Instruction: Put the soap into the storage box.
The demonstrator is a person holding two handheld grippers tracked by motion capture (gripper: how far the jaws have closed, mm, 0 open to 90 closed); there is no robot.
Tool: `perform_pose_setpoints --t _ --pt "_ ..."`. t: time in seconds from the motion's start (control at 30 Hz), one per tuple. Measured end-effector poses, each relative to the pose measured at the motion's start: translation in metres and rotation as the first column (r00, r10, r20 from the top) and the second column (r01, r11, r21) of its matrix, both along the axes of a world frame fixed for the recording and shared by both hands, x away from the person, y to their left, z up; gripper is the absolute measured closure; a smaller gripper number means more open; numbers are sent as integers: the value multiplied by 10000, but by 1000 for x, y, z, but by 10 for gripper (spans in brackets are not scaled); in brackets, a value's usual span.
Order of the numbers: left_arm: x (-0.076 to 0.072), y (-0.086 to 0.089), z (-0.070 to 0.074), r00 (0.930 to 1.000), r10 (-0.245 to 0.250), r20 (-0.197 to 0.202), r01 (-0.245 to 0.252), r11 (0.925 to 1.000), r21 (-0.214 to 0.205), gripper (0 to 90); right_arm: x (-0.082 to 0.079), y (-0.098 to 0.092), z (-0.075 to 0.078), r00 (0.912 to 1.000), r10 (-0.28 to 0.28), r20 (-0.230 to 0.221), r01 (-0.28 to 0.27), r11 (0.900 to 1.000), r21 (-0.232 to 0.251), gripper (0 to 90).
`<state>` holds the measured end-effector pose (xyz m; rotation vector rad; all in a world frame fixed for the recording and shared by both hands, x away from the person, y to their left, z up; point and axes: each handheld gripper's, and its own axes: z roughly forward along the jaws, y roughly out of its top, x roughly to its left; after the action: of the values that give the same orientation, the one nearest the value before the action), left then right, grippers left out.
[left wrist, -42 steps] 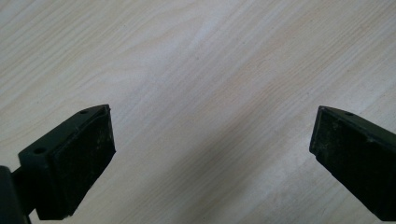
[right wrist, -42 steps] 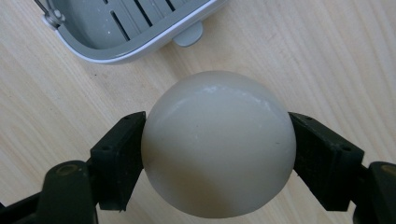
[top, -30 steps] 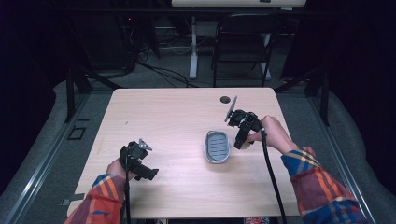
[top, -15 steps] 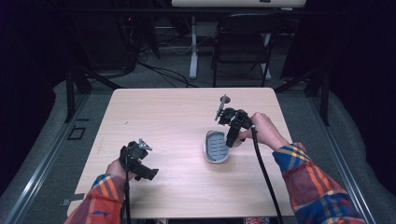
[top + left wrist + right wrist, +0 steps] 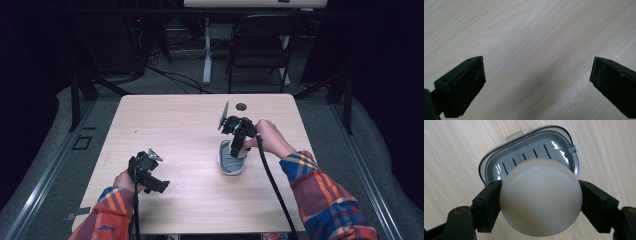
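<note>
A smooth cream-white oval soap (image 5: 541, 197) sits clamped between the black jaws of my right gripper (image 5: 541, 206), which is shut on it. Just beyond it lies a grey slotted soap dish (image 5: 531, 152) with a clasp on its far rim. In the high view the right gripper (image 5: 236, 148) points down over the soap dish (image 5: 230, 169) at the table's middle right, the soap (image 5: 242, 152) just above the dish. My left gripper (image 5: 159, 185) rests near the front left, and its gripper view shows the left gripper (image 5: 537, 82) open over bare wood.
The light wooden table (image 5: 175, 130) has a round cable hole (image 5: 241, 106) near its far edge. A black chair (image 5: 260, 45) and a white post stand behind the table. Bare wood stretches between the two grippers.
My right gripper has carried the soap leftward and slightly down, from the table's right side to over the dish. The left gripper has stayed where it was.
</note>
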<state>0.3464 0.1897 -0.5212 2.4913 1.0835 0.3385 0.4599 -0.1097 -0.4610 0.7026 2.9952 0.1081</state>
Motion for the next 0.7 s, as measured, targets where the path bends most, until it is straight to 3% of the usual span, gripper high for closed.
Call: perform_pose_setpoints --t 0.7 --pt "0 0 0 10000 -21 -40 21 10000 36 2 5 15 -31 9990 159 -421 -163 9998 -97 229"
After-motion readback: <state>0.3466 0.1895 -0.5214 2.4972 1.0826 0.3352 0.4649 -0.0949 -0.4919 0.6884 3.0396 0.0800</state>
